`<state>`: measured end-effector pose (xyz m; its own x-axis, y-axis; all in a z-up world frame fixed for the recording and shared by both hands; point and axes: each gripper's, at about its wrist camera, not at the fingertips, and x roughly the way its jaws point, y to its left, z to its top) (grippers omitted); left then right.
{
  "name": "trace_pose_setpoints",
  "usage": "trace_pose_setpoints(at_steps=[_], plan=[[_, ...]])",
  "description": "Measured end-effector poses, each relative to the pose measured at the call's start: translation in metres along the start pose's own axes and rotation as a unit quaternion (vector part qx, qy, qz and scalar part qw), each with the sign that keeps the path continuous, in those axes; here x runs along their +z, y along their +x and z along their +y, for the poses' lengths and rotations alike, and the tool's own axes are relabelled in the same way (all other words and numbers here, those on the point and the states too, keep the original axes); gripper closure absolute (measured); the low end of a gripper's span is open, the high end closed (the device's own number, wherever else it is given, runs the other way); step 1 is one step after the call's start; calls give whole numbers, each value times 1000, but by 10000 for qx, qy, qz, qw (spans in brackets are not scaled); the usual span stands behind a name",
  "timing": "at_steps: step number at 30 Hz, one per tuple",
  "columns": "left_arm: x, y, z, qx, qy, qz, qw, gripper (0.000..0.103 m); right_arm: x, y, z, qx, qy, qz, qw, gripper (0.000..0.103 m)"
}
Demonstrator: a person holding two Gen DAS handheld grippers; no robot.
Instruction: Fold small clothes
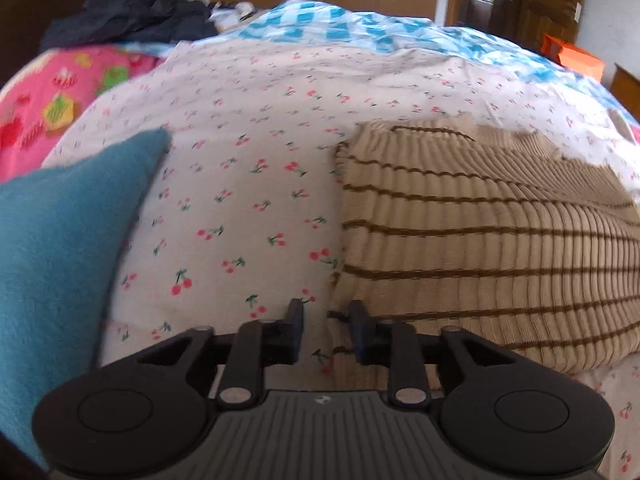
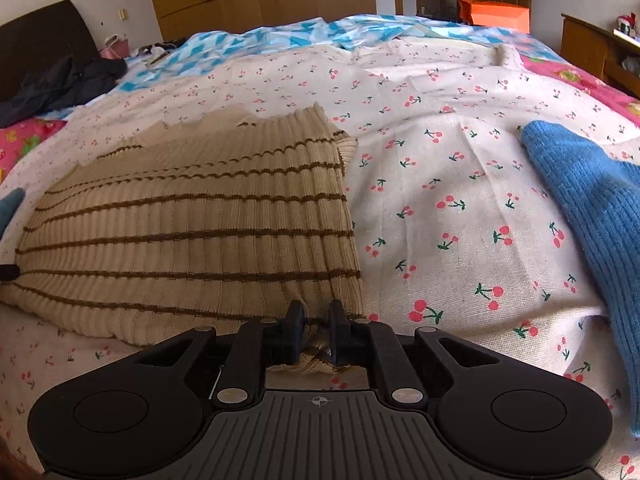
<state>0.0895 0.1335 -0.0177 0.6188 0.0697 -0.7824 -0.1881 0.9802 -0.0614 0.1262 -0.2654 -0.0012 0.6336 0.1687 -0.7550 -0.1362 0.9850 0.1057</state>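
On the bed, a beige ribbed top with brown stripes (image 1: 480, 240) is lying flat across a cherry-print sheet (image 1: 248, 184), with 2 grippers working at its near hem.

Left wrist view: the left gripper (image 1: 326, 330) is standing at the top's near left corner, its jaws partly apart. The left finger is resting over bare sheet, the right finger is sitting against the knit edge, and a thin sliver of hem is lying in the gap; neither pad is pressing on it. A teal knit sleeve (image 1: 60, 248) is filling the left margin of this view. Only this view is showing the top's left edge running away from the gripper.

Right wrist view: the right gripper (image 2: 316, 330) is pinching the top's near right corner, its jaws nearly together with bunched hem between them and a fold of knit spilling below. The striped top (image 2: 188, 220) is spreading away to the left, and its right edge is running up the middle. A blue knit sleeve (image 2: 592, 208) is crossing the right margin. A dark tip at the far left edge is touching the top's opposite corner, but it is too small to identify.

Both views are showing a blue-and-white patterned cover (image 2: 280, 36) farther up the bed, a dark garment (image 1: 132, 16) heaped near the headboard, and an orange box (image 2: 494, 12) beyond.
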Motion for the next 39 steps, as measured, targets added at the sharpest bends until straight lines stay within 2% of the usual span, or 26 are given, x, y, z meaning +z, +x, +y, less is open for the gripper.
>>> trace_pose_setpoints(at_steps=[2,6,9,14,18,23,24,27,32,39], plan=[[1,-3,7,-132,-218,-27,9997,69,-1,-3,0,26,77,-12,10000,93],[-2,-16,6,-235,-289,-226,9990,69,3,-23,-9,268,529,-158,9981,92],[-4,-30,4,-297,-348,-454,9979,69,2,-36,-14,198,612,-267,9976,83],[-7,-42,-1,-587,-400,-673,9952,69,-7,-37,-22,120,633,-97,9979,82],[-9,-32,-7,-662,-302,-500,9961,69,-14,-25,-27,352,936,141,9949,82],[-12,-15,-8,-435,-300,-86,9986,69,-14,-15,-26,500,947,265,9939,82],[-12,-13,-7,-405,-317,-27,9987,69,-13,-13,-27,540,985,287,9933,87],[-13,-8,-6,-362,-324,79,9988,68,-11,-15,-32,637,1063,333,9917,93],[-14,-6,-14,-166,-77,148,9997,67,-3,-25,-32,-34,424,173,9989,95],[-13,-3,-12,-112,-115,253,9996,66,-5,-13,-27,-360,69,277,9989,95]])
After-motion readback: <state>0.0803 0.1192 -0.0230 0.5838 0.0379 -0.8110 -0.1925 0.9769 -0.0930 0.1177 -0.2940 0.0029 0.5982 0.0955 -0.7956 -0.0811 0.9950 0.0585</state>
